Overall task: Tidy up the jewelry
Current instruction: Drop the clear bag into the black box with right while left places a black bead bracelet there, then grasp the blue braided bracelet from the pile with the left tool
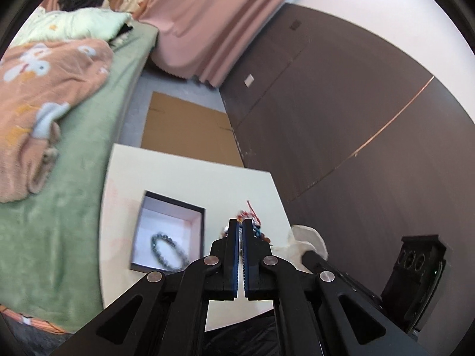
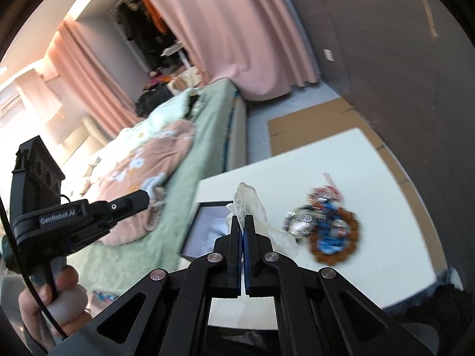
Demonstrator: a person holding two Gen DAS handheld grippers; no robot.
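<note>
Right gripper [image 2: 243,222] is pinched on a clear bag [image 2: 248,200]. Left gripper [image 1: 240,226] is pressed together, empty. The jewelry pile [image 2: 328,225] lies just right of the right tongs — nearer that hand — while the box [image 1: 193,222], bracelet [image 1: 169,250] inside, sits left.
</note>
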